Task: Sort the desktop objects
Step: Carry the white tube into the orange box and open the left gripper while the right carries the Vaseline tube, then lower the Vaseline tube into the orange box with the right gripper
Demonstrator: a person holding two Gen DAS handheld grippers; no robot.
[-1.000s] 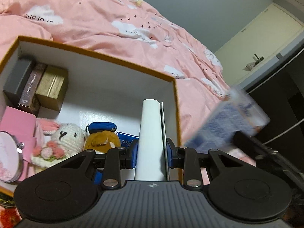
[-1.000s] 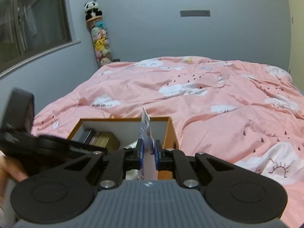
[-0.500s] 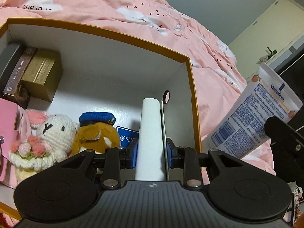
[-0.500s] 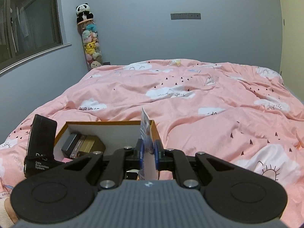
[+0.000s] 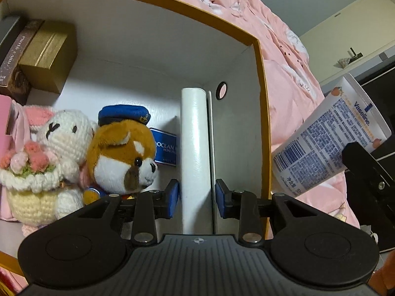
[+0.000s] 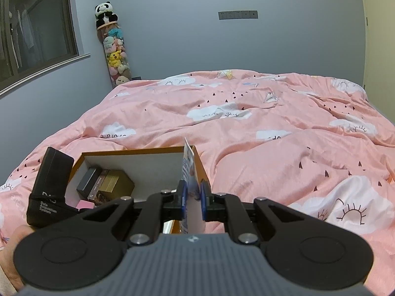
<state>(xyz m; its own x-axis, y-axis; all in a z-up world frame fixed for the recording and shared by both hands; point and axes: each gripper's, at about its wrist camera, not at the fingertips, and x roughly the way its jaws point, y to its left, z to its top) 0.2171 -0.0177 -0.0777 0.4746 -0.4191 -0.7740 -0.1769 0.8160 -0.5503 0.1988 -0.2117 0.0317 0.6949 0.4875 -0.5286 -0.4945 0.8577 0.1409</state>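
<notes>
The left gripper (image 5: 196, 197) is tipped down into the orange-edged box (image 5: 261, 98). A white tube (image 5: 193, 148) sits between its jaws. The jaws are opening, and a thin gap shows on each side, so the blue pads no longer squeeze it. The white tube's long side runs straight away from the gripper, just beside the box's right wall, with its far end near the back right corner. To me it looks set down, so this hand may only need to pull back the way it points.

Left of the white tube in the box are a plush dog (image 5: 123, 153) and a crocheted rabbit (image 5: 66, 135). A gold box (image 5: 49, 56) sits farther back on the left.

Outside the box, just past its right wall, the right gripper (image 6: 193, 202) pinches the flat end of a Vaseline tube (image 5: 328, 145). That hand points gently down over the box's right edge and looks next in line.
</notes>
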